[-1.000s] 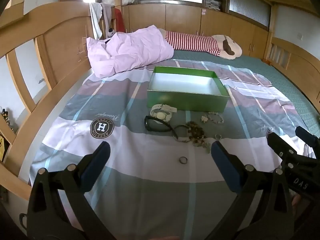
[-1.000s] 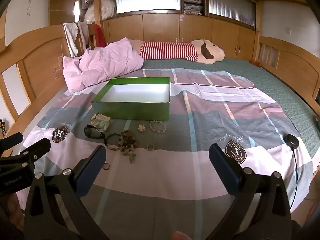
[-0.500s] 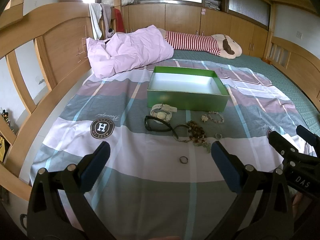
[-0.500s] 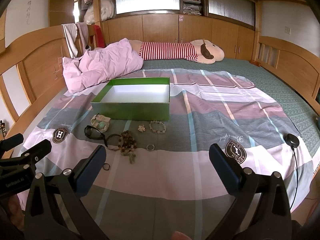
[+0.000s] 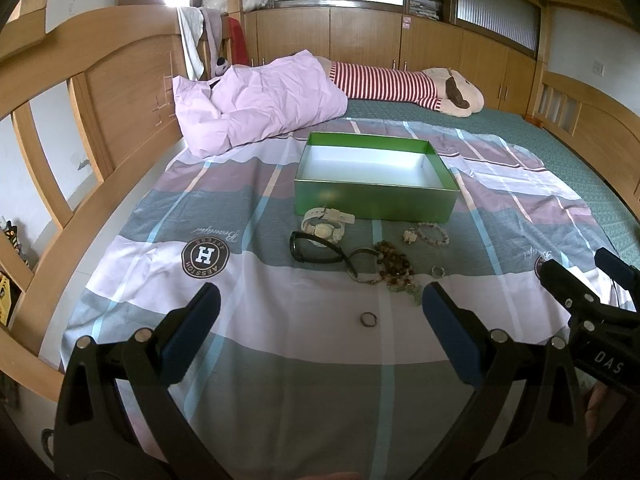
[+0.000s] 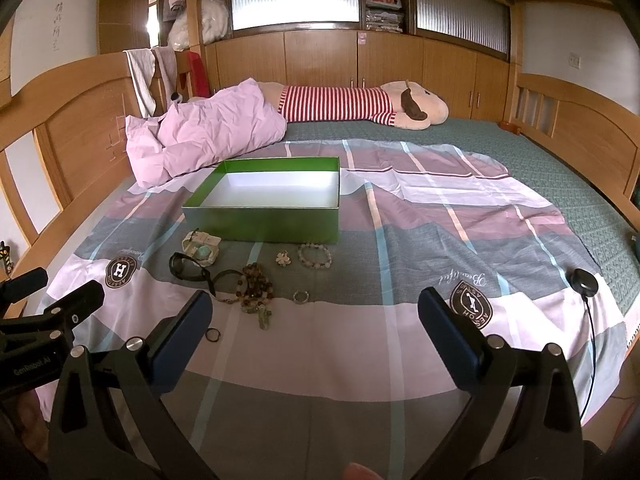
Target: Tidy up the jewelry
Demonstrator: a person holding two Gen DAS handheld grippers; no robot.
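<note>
An open green box (image 5: 376, 200) (image 6: 272, 222) with a white inside stands on the striped bed sheet. In front of it lie a white watch (image 5: 325, 227) (image 6: 201, 249), a black band (image 5: 316, 249) (image 6: 188, 268), a brown bead necklace (image 5: 394, 266) (image 6: 256, 286), a pale bead bracelet (image 5: 433, 234) (image 6: 315, 255), a flower charm (image 6: 283, 258), a small silver ring (image 5: 438, 271) (image 6: 300, 297) and a dark ring (image 5: 368, 319) (image 6: 213, 335). My left gripper (image 5: 320, 316) is open, just short of the dark ring. My right gripper (image 6: 316, 320) is open over bare sheet, right of the jewelry.
A pink pillow (image 5: 256, 108) and a striped plush toy (image 6: 360, 106) lie beyond the box. Wooden bed rails (image 5: 80, 184) run along the left and right. A black puck with a cable (image 6: 584, 282) lies on the sheet at the right.
Both grippers stay open and nearly still; the view has only drifted slightly. No jewelry has moved.
</note>
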